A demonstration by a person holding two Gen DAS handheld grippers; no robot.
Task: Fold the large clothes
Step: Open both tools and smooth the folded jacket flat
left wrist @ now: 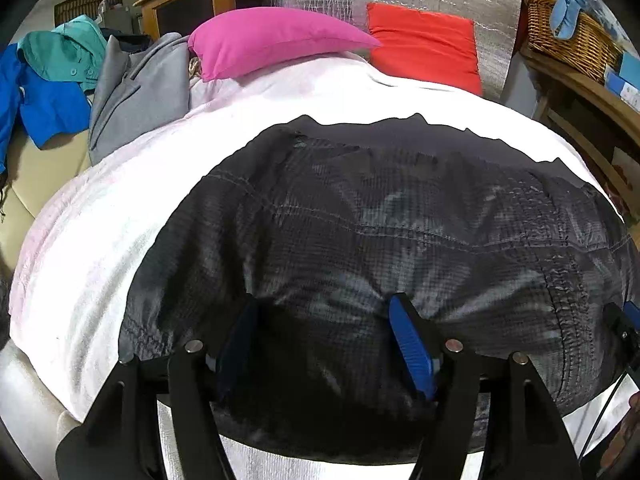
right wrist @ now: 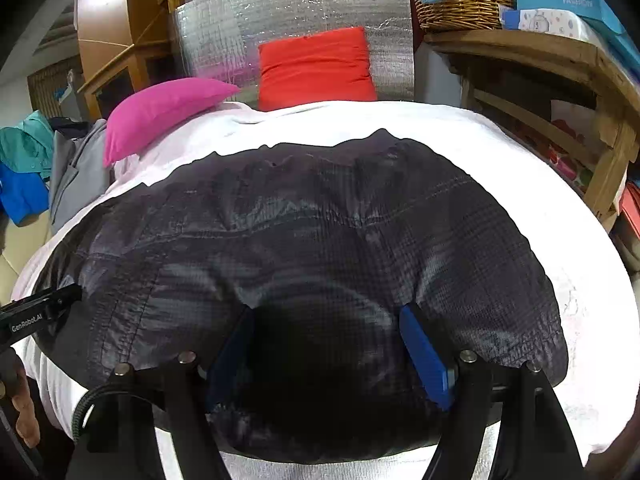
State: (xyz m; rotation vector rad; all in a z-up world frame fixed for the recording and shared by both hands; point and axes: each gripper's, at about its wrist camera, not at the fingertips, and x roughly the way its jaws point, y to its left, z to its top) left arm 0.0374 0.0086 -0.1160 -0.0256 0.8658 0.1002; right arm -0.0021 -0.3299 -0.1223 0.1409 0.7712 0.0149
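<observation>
Two grippers, left gripper [left wrist: 324,328] and right gripper [right wrist: 332,340], sit side by side, fingers spread over the near hem of my dark jacket [left wrist: 400,220], which lies on the white bed [left wrist: 100,240], long axis crosswise, fold goes away from me.

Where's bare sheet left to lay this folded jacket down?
Bare white sheet shows right of the black jacket, toward the wooden shelf, and in a strip before the red cushion. The left is crowded: pink cushion, grey garment, blue and teal clothes.
</observation>
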